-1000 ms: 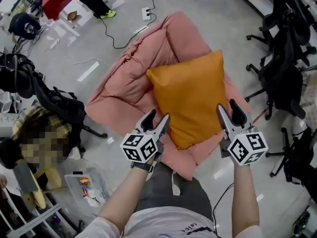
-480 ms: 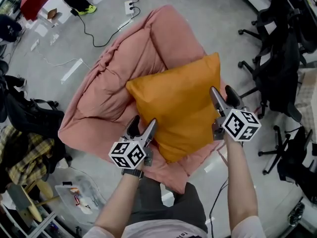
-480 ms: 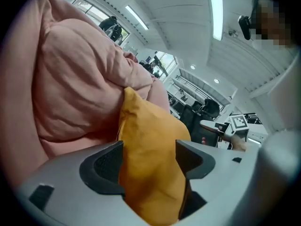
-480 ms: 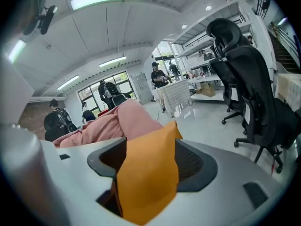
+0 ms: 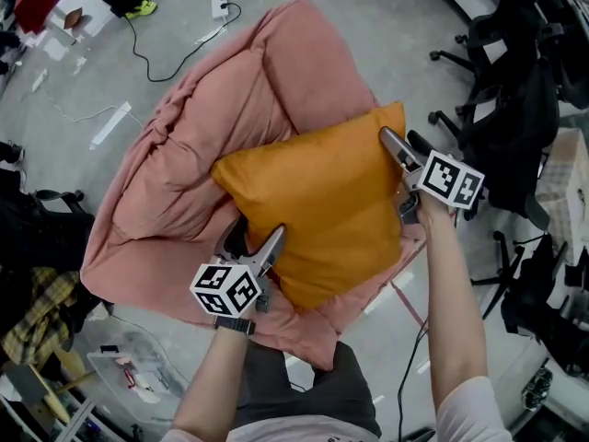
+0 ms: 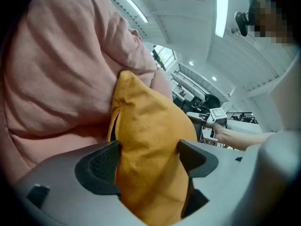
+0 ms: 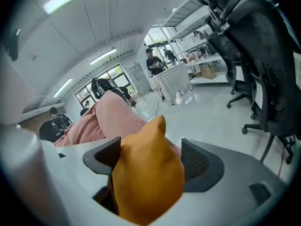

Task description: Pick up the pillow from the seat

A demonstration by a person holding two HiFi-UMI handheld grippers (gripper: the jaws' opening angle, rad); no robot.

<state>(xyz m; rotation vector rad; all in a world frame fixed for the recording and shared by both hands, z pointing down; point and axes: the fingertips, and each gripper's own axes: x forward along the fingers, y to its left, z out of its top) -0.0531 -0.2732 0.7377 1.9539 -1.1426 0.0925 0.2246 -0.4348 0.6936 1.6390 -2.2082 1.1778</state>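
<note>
An orange pillow (image 5: 313, 201) lies on the pink beanbag seat (image 5: 202, 127). My left gripper (image 5: 256, 238) is at the pillow's near left edge, and its jaws are opening. In the left gripper view, the pillow (image 6: 146, 126) fills the gap of the left gripper (image 6: 148, 159) and brushes both pads without being squeezed. My right gripper (image 5: 400, 141) is at the pillow's far right corner, jaws opening too. In the right gripper view, that corner (image 7: 150, 135) pokes up between the wide jaws of the right gripper (image 7: 150, 161), against the left pad and just short of the right one.
Black office chairs (image 5: 515, 90) crowd the right side, close to my right arm; one chair (image 7: 249, 55) looms in the right gripper view. A power strip with a cable (image 5: 219, 5) lies on the floor beyond the seat. A clear plastic bin (image 5: 138, 366) sits at lower left.
Both grippers have moved forward from just short of the pillow to straddle its edges, and their jaws have spread wider. The pillow has stayed on the seat.
</note>
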